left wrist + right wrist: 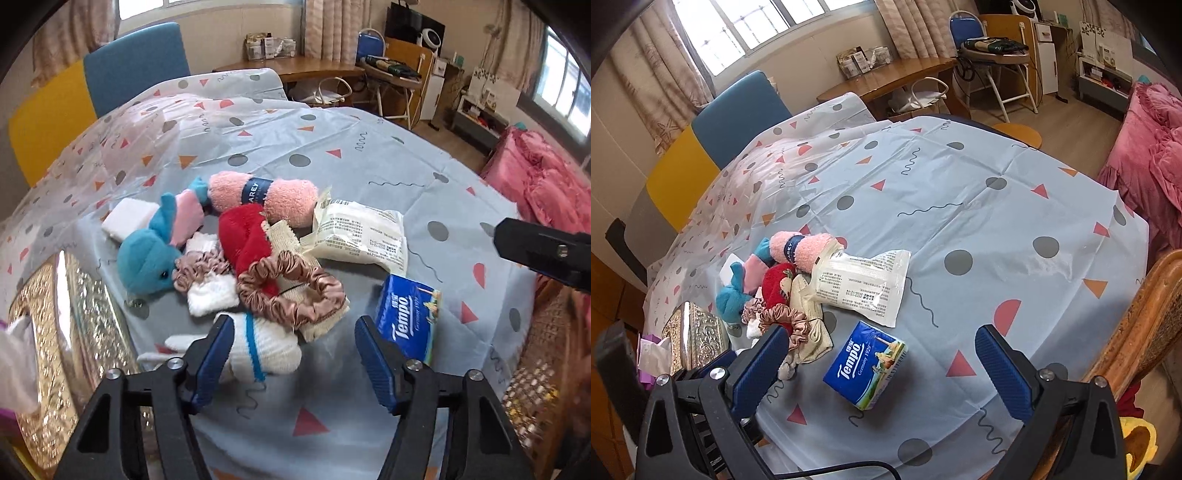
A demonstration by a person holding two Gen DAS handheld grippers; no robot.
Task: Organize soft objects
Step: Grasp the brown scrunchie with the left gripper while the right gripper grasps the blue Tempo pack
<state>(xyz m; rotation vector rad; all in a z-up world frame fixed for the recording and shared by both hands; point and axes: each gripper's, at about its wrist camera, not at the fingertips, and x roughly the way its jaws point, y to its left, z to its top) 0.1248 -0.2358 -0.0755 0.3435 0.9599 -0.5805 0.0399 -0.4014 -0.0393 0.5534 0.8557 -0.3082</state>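
Only left view shows white sock clearly.

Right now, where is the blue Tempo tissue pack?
The Tempo tissue pack lies on the patterned tablecloth, apart from the pile, just in front of the white wipes packet, between the open right tongs.

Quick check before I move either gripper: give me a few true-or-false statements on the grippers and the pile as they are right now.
1. Both the left gripper and the right gripper are open and hold nothing. True.
2. The blue Tempo tissue pack lies buried under the pile. False: it lies apart from the pile, on the tablecloth.
3. The brown scrunchie lies on top of the pile. True.
4. The pink rolled towel has no band. False: a dark blue band wraps its middle.
5. The blue plush toy lies on the floor. False: it is on the table.
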